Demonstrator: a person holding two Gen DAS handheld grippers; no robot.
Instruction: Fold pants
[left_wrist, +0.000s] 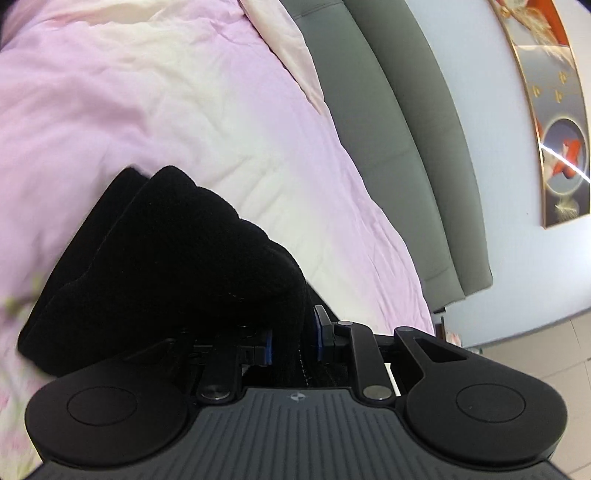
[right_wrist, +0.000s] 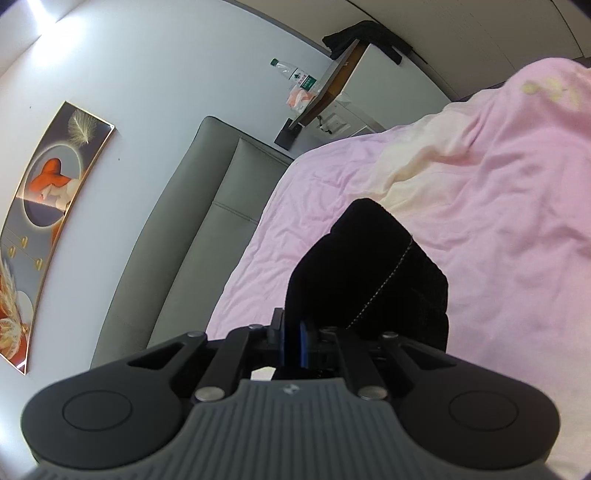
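The left gripper (left_wrist: 293, 341) and the right gripper (right_wrist: 300, 341) are each clamped tight on a bunched fold of the black pants (left_wrist: 159, 258), which are held raised above the pink bedspread (left_wrist: 129, 110), beyond which the grey headboard (right_wrist: 192, 229) and a framed picture (right_wrist: 48, 206) are seen.

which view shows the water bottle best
The right wrist view, the only one showing it: the water bottle stands on a side table beyond the bed, green cap and label visible. The left wrist view shows none of it, only black pants, bedding and headboard.
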